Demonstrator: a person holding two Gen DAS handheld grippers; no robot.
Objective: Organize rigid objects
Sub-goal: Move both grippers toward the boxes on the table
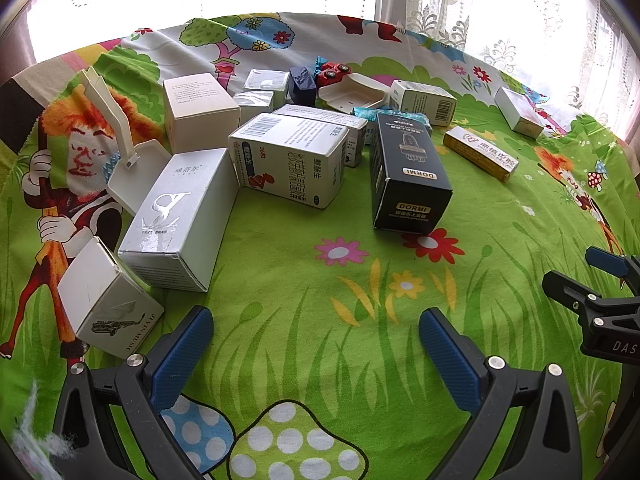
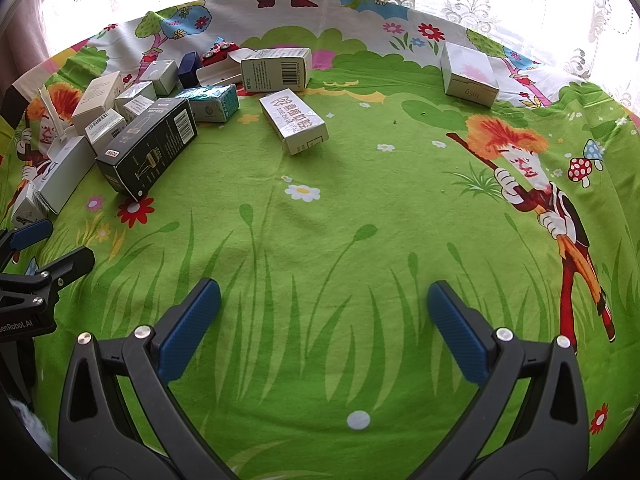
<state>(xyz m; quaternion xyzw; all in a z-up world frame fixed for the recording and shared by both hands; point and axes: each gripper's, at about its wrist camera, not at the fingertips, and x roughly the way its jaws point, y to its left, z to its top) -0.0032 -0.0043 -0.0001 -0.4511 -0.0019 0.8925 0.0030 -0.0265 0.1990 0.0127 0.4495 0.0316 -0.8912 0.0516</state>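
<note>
Both grippers hang over bare green cloth w/ nothing between the blue pads; left gripper (image 1: pixel 316 344) jaws wide apart, empty; right gripper (image 2: pixel 324 320) same, wide and empty, its tip also showing at the right edge of the left wrist view. Nearest the left gripper: white JI YIN MUSIC box (image 1: pixel 108 304) tipped on its side, touching the silver box (image 1: pixel 180 220) lying just behind it; a white plastic scoop-like piece (image 1: pixel 128 160) sits beside those; then the white medicine box w/ barcode (image 1: pixel 292 160) and the black DORMI box (image 1: pixel 404 172), both lying flat, near each other but apart; gold-and-white slim box (image 1: pixel 480 152) off to the right, alone. Further back: plain white cube box (image 1: pixel 198 110), small silver boxes, navy block (image 1: pixel 302 84), red toy car (image 1: pixel 334 70), cream hinged case (image 1: pixel 352 92), another barcode box (image 1: pixel 424 102); farthest right, a white box marked 105g (image 2: pixel 468 72) well apart from the rest. Tablecloth (image 2: pixel 340 208) in front of the right gripper is open space. Progress, as I read it: barely begun, maybe not begun; boxes lie at odd angles, loosely heaped on the left, strays on the right; no neat row or stack visible; nearly all sorting left to do.
</note>
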